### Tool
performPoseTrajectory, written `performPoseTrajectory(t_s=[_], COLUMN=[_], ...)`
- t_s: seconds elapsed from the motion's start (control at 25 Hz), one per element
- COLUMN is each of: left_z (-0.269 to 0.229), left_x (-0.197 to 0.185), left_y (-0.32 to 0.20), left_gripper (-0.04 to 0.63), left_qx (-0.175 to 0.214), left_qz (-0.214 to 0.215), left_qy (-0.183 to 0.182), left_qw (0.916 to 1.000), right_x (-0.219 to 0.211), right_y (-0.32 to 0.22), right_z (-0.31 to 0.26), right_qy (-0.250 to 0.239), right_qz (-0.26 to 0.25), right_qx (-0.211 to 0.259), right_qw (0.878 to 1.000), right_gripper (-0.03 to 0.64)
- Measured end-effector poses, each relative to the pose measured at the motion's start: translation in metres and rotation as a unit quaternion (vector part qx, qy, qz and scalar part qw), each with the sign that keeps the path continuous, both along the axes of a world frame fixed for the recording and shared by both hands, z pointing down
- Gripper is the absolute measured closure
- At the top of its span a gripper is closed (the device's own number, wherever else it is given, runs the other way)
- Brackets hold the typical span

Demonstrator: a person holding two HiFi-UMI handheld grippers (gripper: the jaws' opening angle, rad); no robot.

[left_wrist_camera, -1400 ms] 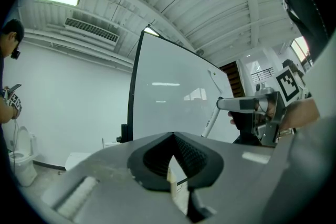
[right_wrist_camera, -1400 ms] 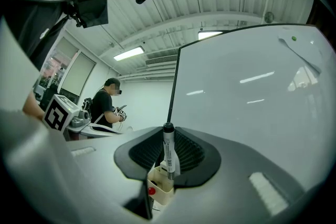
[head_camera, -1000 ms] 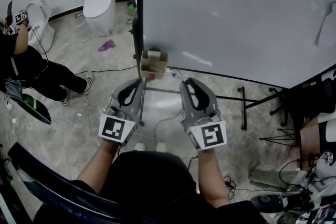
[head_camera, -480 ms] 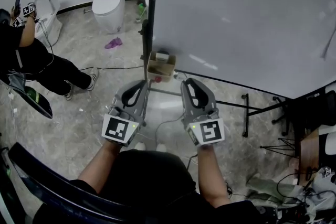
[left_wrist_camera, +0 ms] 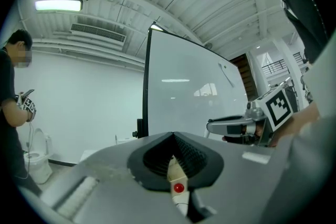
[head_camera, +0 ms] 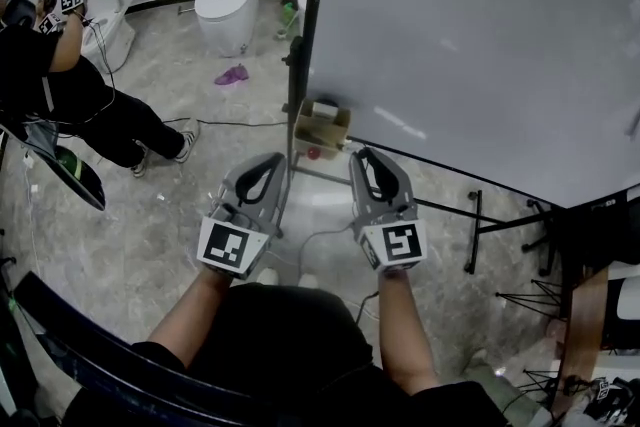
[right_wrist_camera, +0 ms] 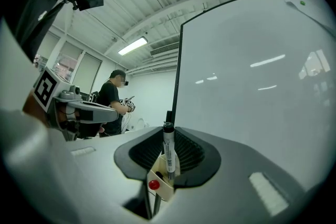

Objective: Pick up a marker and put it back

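The black ribbed fingers [right_wrist_camera: 191, 152] of the right gripper [right_wrist_camera: 169, 136] are clenched on a slim white plastic marker with a black cap [right_wrist_camera: 168, 149], held upright at their tips. The left gripper [left_wrist_camera: 173, 136] has its fingers pressed together on nothing. Light, stiff and smooth-barrelled, the marker would likely pivot or slip if pinched near an end, so mid-barrel looks the safest hold. Ahead of both grippers, a small open cardboard box [head_camera: 322, 127] sits by the lower corner of the large black-framed whiteboard [head_camera: 480, 35], probably the marker's home. A person in black [head_camera: 60, 95] is well apart at the left
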State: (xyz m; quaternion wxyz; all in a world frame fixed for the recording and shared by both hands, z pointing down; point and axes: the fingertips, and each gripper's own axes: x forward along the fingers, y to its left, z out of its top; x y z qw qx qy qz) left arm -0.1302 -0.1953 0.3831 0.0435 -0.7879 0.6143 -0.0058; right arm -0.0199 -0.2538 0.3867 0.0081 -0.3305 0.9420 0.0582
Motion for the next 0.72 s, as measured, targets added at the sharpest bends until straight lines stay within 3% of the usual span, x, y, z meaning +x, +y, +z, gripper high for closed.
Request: performPoseTrajectory(t_s=[0.72], left_z=[0.009], left_x=[-0.008], left_y=[0.0], left_gripper=[0.592], left_qx=[-0.014], left_qz=[-0.028], left_qy=[0.003], left_qw=[0.9995], right_x=[-0.018], right_y=[-0.034], right_z=[0.047], right_qy=[0.031], right_qz=[-0.012], right_qx=[-0.033], right_qw=[0.999], right_gripper=[0.543])
